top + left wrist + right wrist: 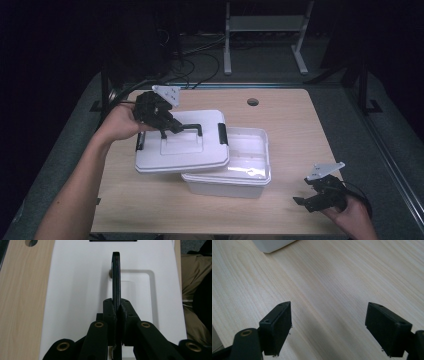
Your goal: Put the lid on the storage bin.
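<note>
Pale wood table [300,130] with a round cable hole [253,102] near the far edge, set in a dark room on grey floor. Beyond the far edge, a white metal frame [265,35] and loose cables [200,65] on the floor.

Mid-table, slightly left and toward the near side: a white open box [240,177], its inside bare as far as can be seen. Over its left part, a white lid [180,142] with black latches [222,134] at its ends, tilted and offset to the left, overhanging the box's left and far rim (touching the rim or just above it: cannot tell).

Left gripper [167,125] over the lid's far-left part, jaws clenched on the lid's black handle [187,126]; in the left gripper view the handle [116,280] runs straight out from between the pressed pads, above the lid's recessed panel [140,295].

Right gripper [305,200] near the table's near right corner, well apart from the box, jaws released and spread wide; in the right gripper view, bare wood between them and a box corner [272,245] far off.

Open tabletop across the whole right side and far strip; narrower room left of the lid and along the near edge.
</note>
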